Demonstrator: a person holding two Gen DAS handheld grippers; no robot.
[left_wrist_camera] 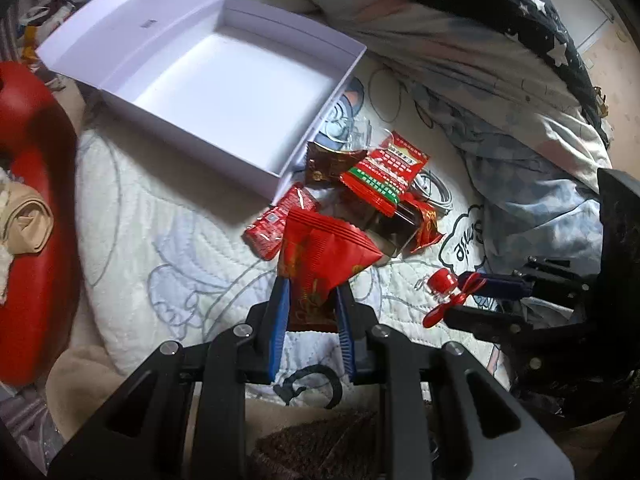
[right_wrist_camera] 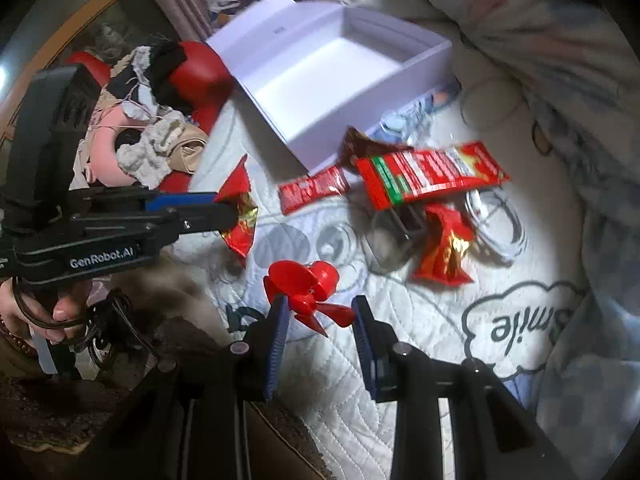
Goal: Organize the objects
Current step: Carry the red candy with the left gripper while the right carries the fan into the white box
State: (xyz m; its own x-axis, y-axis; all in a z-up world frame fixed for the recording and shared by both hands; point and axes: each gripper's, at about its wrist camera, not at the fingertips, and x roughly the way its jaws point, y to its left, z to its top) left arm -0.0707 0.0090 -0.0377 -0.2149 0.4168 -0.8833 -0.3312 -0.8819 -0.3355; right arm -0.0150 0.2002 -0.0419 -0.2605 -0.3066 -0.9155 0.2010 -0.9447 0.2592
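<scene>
My left gripper (left_wrist_camera: pixel 312 286) is shut on a red snack packet (left_wrist_camera: pixel 316 256) and holds it above the quilt; the right wrist view shows the same gripper (right_wrist_camera: pixel 230 210) and packet (right_wrist_camera: pixel 240 220) from the side. Between the fingers of my right gripper (right_wrist_camera: pixel 320 305) sits a small red toy fan (right_wrist_camera: pixel 308 286), gripped by them and lifted. The left wrist view has this fan (left_wrist_camera: pixel 438 292) at the right. A white open box (left_wrist_camera: pixel 224 92) (right_wrist_camera: pixel 340 76) lies empty beyond a pile of packets: a long red-green one (right_wrist_camera: pixel 428 176), a small red one (right_wrist_camera: pixel 312 190), a brown one (right_wrist_camera: pixel 368 144), a red-gold one (right_wrist_camera: pixel 444 248).
A white quilt (right_wrist_camera: pixel 400 340) with a "Smile" print covers the bed. A coiled white cable (right_wrist_camera: pixel 496 220) lies by the packets. Crumpled bedding (left_wrist_camera: pixel 500 80) rises at the back and right. A red seat (left_wrist_camera: pixel 36 200) with clothes stands left. A person's hand (right_wrist_camera: pixel 60 314) grips the left handle.
</scene>
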